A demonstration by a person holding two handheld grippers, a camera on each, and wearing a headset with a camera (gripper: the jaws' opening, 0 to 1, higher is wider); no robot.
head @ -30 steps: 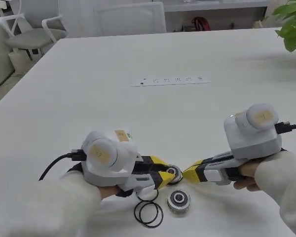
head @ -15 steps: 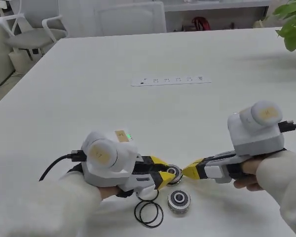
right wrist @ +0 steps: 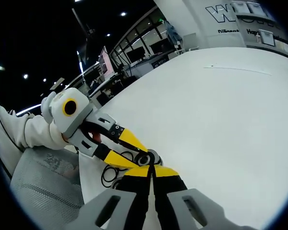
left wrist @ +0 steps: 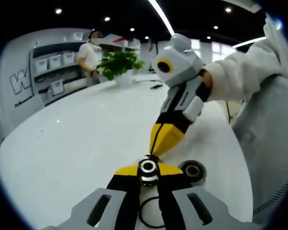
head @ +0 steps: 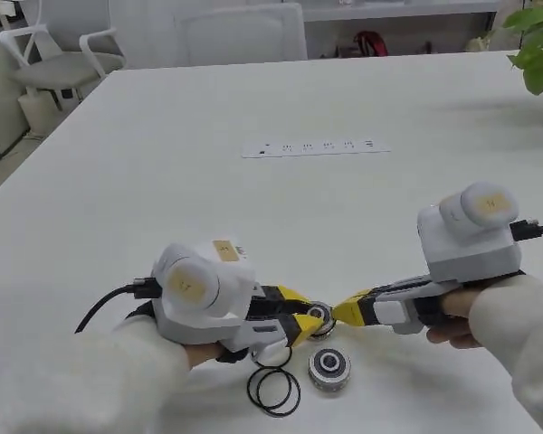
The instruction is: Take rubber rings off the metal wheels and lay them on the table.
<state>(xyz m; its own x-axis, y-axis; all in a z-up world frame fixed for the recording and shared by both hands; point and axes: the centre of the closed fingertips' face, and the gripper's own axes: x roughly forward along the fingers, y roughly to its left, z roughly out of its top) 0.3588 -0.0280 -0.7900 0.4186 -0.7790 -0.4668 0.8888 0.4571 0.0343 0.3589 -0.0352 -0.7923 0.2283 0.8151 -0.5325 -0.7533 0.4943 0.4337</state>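
A metal wheel sits between the yellow tips of the left gripper, which is clenched on it just above the tabletop. The right gripper meets the wheel's edge from the other side, its jaws pressed together; whether they pinch a ring is unclear. A second wheel lies flat just beside the held one, and two loose rubber rings overlap near it. A large "W" shows on the wall; smaller lettering is unreadable.
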